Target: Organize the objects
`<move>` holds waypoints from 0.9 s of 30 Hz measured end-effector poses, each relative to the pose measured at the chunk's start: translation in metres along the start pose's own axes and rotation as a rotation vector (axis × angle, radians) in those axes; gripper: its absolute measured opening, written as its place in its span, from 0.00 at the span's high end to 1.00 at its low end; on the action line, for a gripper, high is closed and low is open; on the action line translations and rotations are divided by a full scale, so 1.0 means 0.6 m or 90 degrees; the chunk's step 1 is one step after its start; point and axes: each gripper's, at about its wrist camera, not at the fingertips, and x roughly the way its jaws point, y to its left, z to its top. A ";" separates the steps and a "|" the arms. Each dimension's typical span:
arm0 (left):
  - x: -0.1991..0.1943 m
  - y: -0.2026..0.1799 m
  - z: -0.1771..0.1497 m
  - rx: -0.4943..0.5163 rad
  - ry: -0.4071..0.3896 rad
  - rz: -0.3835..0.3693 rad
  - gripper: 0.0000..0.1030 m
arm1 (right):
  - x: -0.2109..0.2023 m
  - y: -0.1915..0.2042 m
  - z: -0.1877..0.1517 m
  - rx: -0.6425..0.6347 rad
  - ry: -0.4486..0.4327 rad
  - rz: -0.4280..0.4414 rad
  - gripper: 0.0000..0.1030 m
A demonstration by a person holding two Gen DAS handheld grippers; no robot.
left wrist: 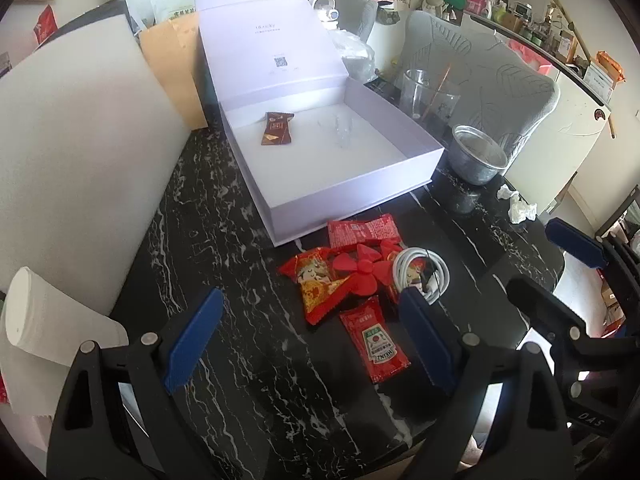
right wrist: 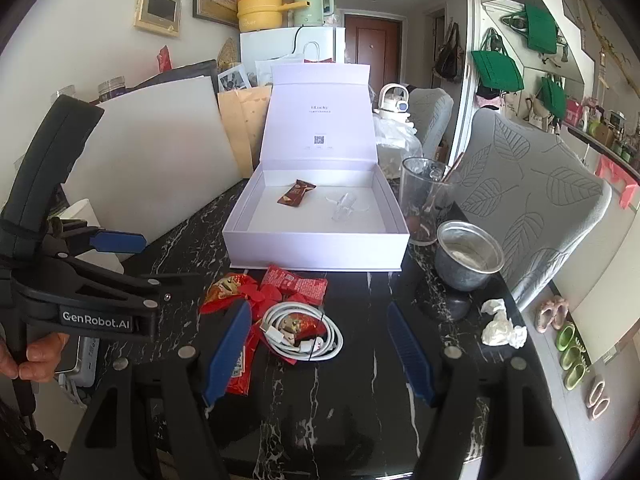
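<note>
While both hand-held grippers hang over the near edge of the black marbled worktop point(right wrist: 360, 420), neither has hold of anything. The left hand-held gripper point(left wrist: 308, 340) stands wide open, its blue pads either side of the ketchup sachet point(left wrist: 376, 344) lying flat on the worktop. The right hand-held gripper point(right wrist: 320, 356) is also parted, with the coiled white cable point(right wrist: 304, 332) showing between its pads but untouched. Just behind the sachet lie red snack packets point(left wrist: 320, 284), a red flower-shaped piece point(left wrist: 362, 266) and another red packet point(left wrist: 362, 232), all close together. Beyond them sits the open white box point(right wrist: 316, 248), lid raised, holding a brown wrapper point(right wrist: 296, 192) and a clear plastic item point(right wrist: 344, 204). Right of the box stand a metal cup point(right wrist: 468, 256) and a glass jug point(right wrist: 424, 196).
</note>
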 end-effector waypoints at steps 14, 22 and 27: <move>0.055 0.008 -0.031 -0.004 0.023 -0.006 0.13 | 0.071 -0.010 -0.057 0.044 0.046 0.037 0.27; 0.074 0.028 -0.035 -0.040 0.012 -0.022 0.13 | 0.097 -0.024 -0.066 0.099 0.033 0.072 0.18; 0.075 0.045 -0.033 -0.062 -0.003 -0.029 0.13 | 0.126 -0.025 -0.065 0.110 0.045 0.080 0.11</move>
